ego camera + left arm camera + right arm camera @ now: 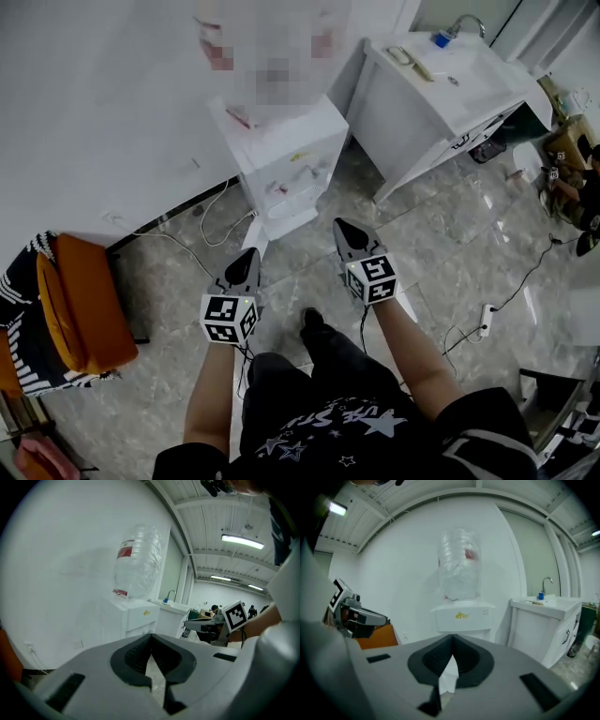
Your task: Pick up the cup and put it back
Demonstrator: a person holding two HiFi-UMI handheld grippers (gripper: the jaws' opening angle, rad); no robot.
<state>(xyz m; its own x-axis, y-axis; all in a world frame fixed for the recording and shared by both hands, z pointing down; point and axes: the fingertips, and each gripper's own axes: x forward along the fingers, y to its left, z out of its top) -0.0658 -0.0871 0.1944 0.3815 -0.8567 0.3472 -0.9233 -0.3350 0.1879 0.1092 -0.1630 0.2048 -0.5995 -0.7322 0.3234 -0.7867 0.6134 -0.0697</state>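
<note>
Two closed, empty grippers, left gripper (246, 266) and right gripper (349, 234), aim at the dispenser (286, 164); no cup shows.

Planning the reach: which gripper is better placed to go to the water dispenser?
Right, probably. The right gripper reaches further toward the dispenser and its view has it dead ahead; the left gripper hangs back. Both are shut.

Small pale cup (280, 208), barely discernible, sits in dispenser's (298, 141) recess.
</note>
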